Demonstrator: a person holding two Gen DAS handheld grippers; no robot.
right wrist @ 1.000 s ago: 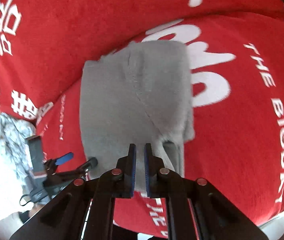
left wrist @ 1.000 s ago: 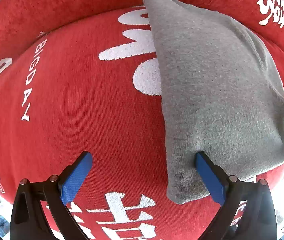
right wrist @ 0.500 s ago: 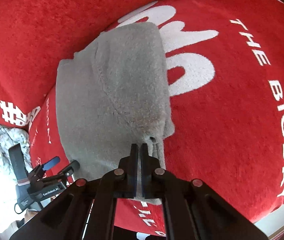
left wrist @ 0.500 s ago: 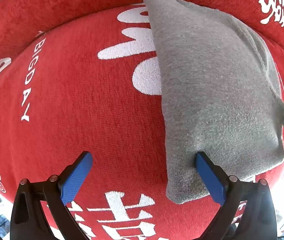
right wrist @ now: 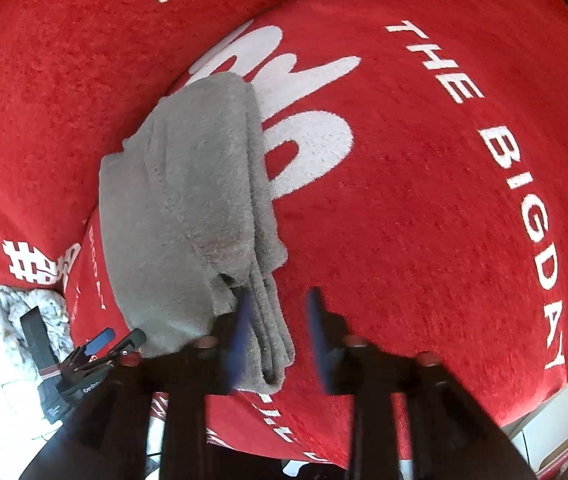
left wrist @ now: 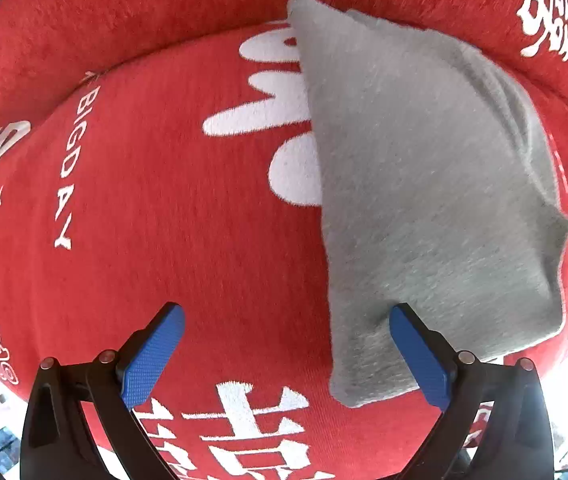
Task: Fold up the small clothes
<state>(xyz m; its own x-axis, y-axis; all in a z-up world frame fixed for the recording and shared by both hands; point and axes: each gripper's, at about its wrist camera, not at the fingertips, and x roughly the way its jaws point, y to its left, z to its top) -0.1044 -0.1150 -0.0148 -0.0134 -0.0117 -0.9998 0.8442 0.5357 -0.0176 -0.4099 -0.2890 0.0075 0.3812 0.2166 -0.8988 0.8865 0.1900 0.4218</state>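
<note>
Bright, even daylight in both views; strong saturated colour on the red cloth [left wrist: 204, 200]. Blown out to white past the cloth's edge at lower right in the left wrist view and at lower left in the right wrist view. Only soft shadows: a faint one under the near folds of the grey garment [right wrist: 188, 200]. Heavy fisheye bulge, printed lettering bent into arcs, dark vignette at the corners. Sharp throughout in the left wrist view, blue pads [left wrist: 152, 356] crisp. Motion-smeared in the right wrist view: right tongs [right wrist: 278, 336] blurred while opening, garment edge between them soft.
</note>
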